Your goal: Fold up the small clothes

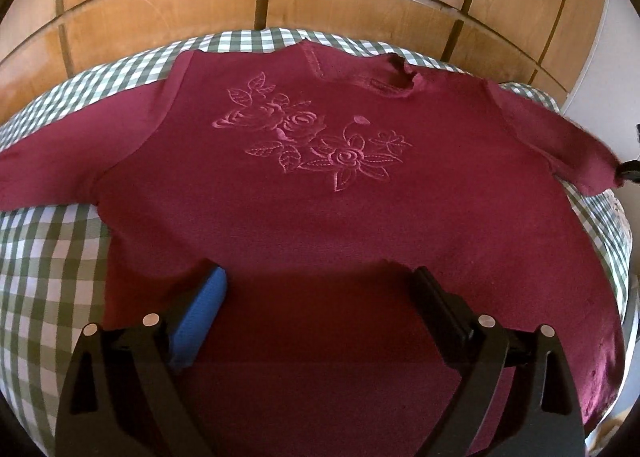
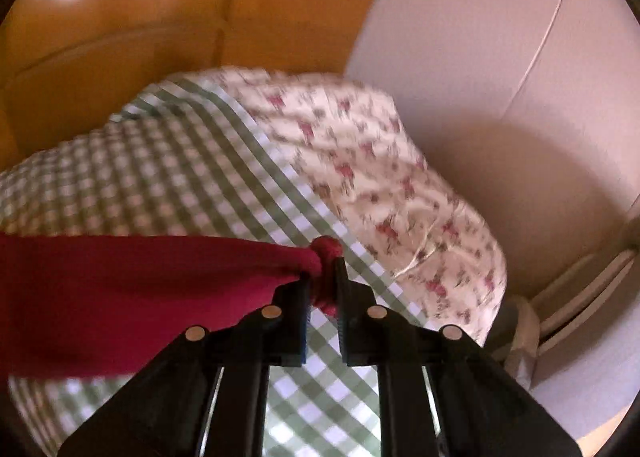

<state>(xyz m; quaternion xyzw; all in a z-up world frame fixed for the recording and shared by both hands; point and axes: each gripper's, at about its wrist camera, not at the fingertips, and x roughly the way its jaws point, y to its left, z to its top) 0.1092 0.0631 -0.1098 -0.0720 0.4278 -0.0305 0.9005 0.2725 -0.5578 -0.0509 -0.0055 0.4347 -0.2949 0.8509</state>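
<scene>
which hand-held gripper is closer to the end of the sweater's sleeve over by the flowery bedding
Right. The right hand-held gripper is clamped on that sleeve end. The left hand-held gripper hangs open over the sweater's lower body, well away from that sleeve.

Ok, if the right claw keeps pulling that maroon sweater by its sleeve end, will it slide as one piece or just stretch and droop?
Probably droop and stretch: the sleeve bunches to a knot in the right claw, so it is floppy. The sweater body lies flat and wide on the checked cover, likely dragging rather than sliding freely.
</scene>
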